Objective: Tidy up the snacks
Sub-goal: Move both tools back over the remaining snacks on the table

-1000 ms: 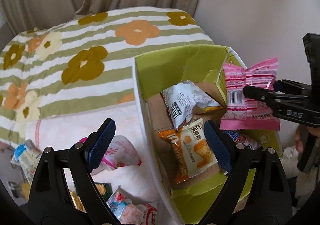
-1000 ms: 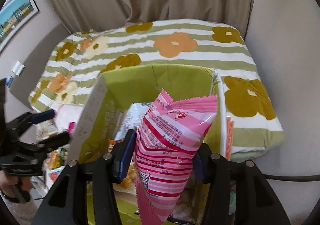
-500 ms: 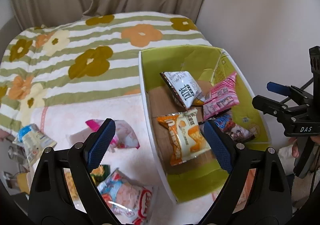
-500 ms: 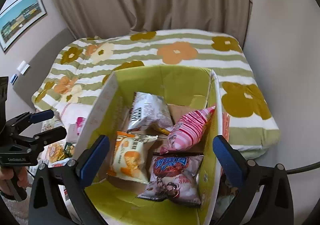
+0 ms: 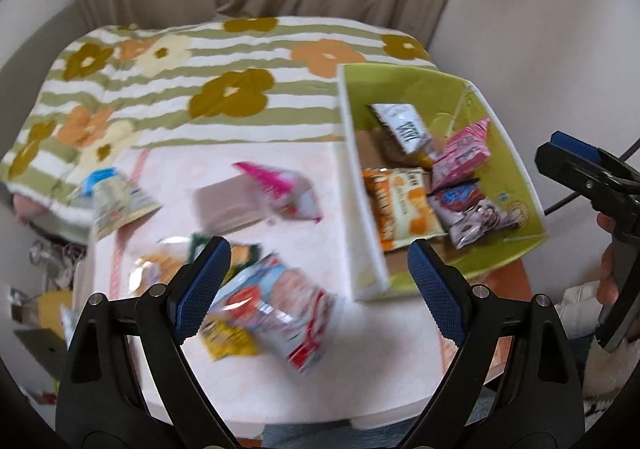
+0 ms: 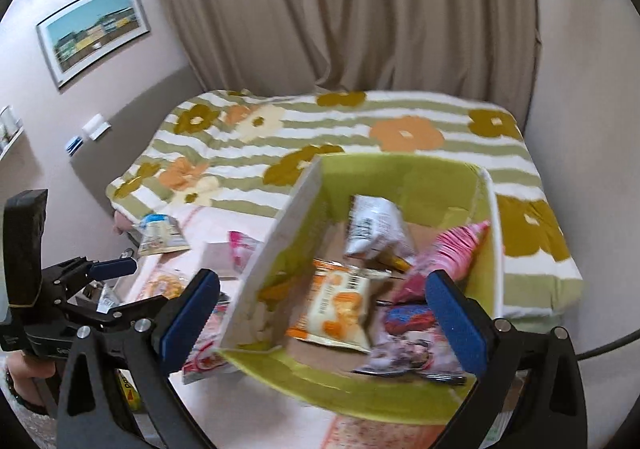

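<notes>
Left tongs (image 5: 316, 281): spread wide with nothing between the blue pads, hanging above the loose packets on the pink surface.
Right tongs (image 6: 322, 313): spread as wide as they go, nothing between the pads; they hang over the near end of the box, and in the left wrist view they show at the right edge with part of a hand on the grip.
Green box (image 5: 516, 169): open-topped, white outside and green inside, resting at the right end of the pink surface next to the wall.
Pink striped packet (image 6: 448, 253): lies inside the box against its right wall, tilted, free of both tongs.
Orange packet (image 5: 400, 205): flat on the cardboard floor of the box, near the left wall.
White packet (image 5: 404, 127): toward the far end of the box, leaning.
Blue-and-red packet (image 6: 408, 341): at the near right corner of the box, just below the pink striped one.
Loose packets: a red-and-white packet (image 5: 280, 313) just under the left tongs, a yellow one partly beneath it, a pink-topped packet (image 5: 276, 189) farther off, and a blue-and-white packet (image 5: 112, 197) at the left edge; blur hides their print.
Pink surface (image 5: 320, 257): carries the box and the loose packets; whether it is a mat or cloth I cannot tell.
Flowered blanket (image 5: 200, 89): striped green and white, spread behind, beneath a beige curtain (image 6: 340, 9).
</notes>
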Motion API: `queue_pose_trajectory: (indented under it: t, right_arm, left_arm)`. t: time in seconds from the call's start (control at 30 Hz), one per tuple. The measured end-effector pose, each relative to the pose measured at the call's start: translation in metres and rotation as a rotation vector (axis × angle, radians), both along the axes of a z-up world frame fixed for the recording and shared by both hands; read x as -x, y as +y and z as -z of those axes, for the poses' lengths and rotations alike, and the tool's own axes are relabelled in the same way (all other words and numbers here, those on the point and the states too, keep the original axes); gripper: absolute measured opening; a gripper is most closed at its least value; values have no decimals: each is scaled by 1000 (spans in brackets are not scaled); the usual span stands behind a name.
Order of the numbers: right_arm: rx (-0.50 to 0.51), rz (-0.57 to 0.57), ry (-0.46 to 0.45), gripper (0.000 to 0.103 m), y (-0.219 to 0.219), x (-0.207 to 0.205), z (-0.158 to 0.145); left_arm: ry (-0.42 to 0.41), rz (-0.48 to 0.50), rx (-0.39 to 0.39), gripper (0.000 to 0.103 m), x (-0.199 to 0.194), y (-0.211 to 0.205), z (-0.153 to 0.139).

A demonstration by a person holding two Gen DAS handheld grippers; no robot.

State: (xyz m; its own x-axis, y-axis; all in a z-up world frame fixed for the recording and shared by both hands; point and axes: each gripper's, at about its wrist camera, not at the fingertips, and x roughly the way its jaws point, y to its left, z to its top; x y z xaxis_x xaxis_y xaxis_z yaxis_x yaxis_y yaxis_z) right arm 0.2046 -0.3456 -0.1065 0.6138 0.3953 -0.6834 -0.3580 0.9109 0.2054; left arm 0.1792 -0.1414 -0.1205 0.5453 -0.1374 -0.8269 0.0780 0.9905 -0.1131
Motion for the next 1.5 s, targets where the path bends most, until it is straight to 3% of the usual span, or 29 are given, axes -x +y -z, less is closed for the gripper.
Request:
queue_pose_trajectory:
  t: [0.2, 0.33, 0.67, 0.9, 1.2, 1.5]
  right_arm:
    - [-2, -40, -19, 103, 52, 29, -5]
    - [-31, -41, 22, 102, 82, 44, 3]
    - [-10, 10, 115, 103, 144, 84, 44]
    - [-20, -1, 193, 103, 176, 96, 81]
    - [-51, -87, 278, 103, 226, 94, 151]
    - [-62, -70, 251, 102, 243, 84, 189]
  left_arm:
    - [-26, -55, -15, 89, 38, 63, -6]
    - [0, -78, -6, 89, 63, 111, -2]
    - [101, -117, 8, 89, 109, 203, 44]
    - [177, -137, -16, 89, 113, 233, 83]
    - [224, -220, -47, 89, 102, 249, 135]
    - [158, -281, -242, 89, 88, 239, 155]
